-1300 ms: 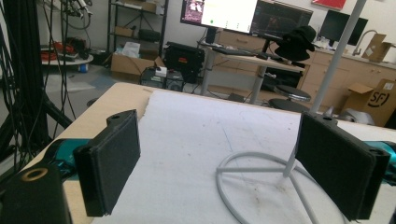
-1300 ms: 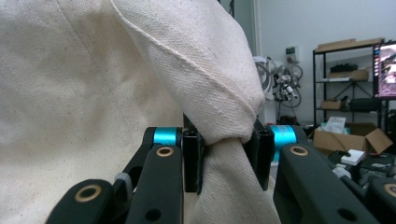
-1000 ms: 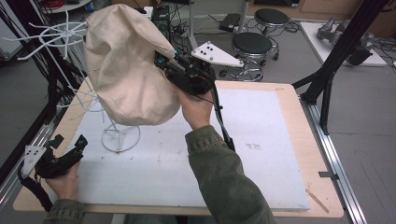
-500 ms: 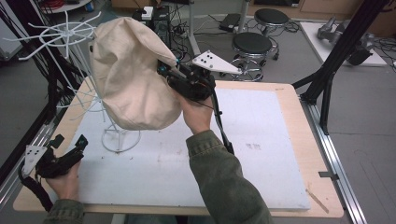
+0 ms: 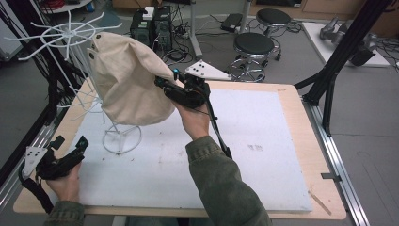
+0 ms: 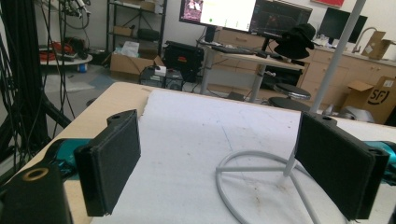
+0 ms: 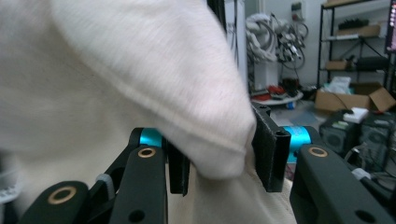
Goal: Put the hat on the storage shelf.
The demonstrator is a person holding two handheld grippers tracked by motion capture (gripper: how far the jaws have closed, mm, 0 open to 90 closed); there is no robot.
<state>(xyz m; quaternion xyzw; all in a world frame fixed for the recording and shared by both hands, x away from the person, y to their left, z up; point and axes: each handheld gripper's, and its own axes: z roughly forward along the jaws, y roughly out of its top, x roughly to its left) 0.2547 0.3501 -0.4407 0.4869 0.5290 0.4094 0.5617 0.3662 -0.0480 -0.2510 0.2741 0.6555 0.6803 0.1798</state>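
fingers (image 7: 268,151) pinch soft cream canvas bag (image 5: 127,80).

The rack (image 5: 91,89) stands on the mat (image 5: 263,141) at its left side; the bag (image 5: 129,77) hangs over it, above its ring base (image 5: 121,140); the right gripper (image 5: 162,84) meets the bag's right side; the left gripper (image 5: 70,146) sits low at the table's (image 5: 294,101) near-left corner.

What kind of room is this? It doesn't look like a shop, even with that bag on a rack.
Most likely a lab or workshop. Monitors stand on a desk, cardboard boxes and cables lie about, and a person holds a hand-held gripper against a cream cloth bag at a foam-topped table.
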